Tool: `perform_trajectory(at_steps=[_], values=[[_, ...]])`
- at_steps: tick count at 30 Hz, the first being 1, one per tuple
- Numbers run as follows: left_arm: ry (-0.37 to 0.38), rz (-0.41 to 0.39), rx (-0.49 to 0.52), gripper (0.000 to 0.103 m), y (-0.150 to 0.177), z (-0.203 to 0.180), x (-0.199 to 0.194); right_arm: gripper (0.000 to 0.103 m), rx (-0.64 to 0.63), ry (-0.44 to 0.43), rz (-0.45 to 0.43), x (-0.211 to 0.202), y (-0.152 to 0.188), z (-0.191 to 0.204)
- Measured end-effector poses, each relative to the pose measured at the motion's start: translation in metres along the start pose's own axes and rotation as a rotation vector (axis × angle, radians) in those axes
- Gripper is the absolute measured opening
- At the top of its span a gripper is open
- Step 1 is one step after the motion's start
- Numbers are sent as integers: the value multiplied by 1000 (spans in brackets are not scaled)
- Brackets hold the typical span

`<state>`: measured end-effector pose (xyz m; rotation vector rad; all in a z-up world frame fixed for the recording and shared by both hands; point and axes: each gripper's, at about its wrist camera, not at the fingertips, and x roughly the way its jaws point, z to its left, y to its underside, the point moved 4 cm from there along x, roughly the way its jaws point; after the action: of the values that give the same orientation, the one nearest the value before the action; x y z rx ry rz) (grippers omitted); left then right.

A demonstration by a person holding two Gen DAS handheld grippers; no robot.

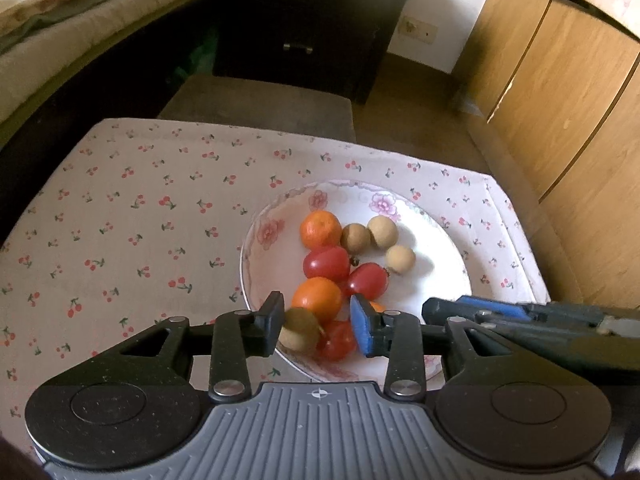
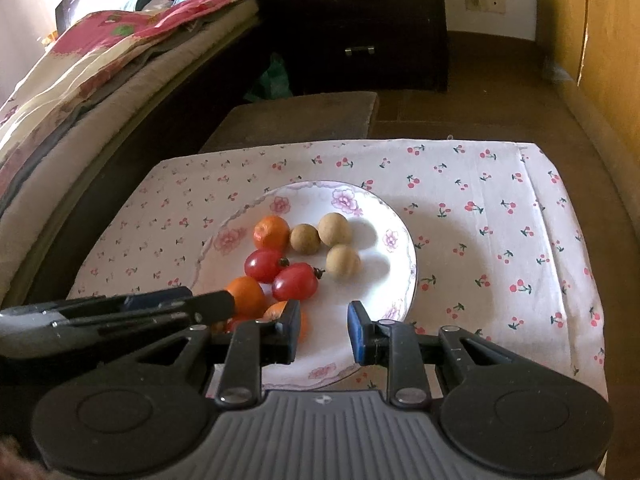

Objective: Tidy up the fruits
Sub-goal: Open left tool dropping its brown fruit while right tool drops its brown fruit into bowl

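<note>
Ten fruits lie on one flowered plate (image 2: 394, 240) on a cherry-print tablecloth (image 1: 120, 220): three oranges (image 1: 320, 229), three cherry tomatoes (image 1: 326, 263) and four longans (image 1: 383, 231). The oranges and tomatoes crowd the plate's left half. Three of the longans sit together towards its far right, and the rest of that side is bare.

The fourth longan (image 1: 300, 330), blurred, is at the plate's near edge, against the inner face of one finger of the left gripper (image 1: 318, 320). That gripper's fingers are apart, and the blue pad opposite does not touch the longan. The right gripper (image 2: 324, 320) hangs over the near rim, its fingers a little apart with only bare plate between them.

In the right wrist view the left gripper's fingers cross in front of the near fruit, hiding the fourth longan and most of one tomato and one orange. One brown stool (image 2: 304, 116) stands beyond the table, with one bed (image 2: 80, 80) to the left, one dark drawer chest (image 1: 312, 28) behind and a wooden wardrobe (image 1: 560, 80) to the right.
</note>
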<state>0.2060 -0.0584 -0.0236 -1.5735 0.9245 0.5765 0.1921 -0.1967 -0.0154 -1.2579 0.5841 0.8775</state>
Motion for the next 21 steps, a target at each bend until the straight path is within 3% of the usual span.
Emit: perform_trajectory(at_steps=[8, 18, 21], values=[[-35, -35, 28, 55, 0, 1, -11, 28, 15, 12, -13, -10, 2, 0], [-51, -30, 26, 62, 22, 6, -25, 33, 24, 18, -1, -24, 20, 3], [-67, -37, 32, 73, 30, 5, -32, 36, 33, 10, -8, -32, 26, 5]])
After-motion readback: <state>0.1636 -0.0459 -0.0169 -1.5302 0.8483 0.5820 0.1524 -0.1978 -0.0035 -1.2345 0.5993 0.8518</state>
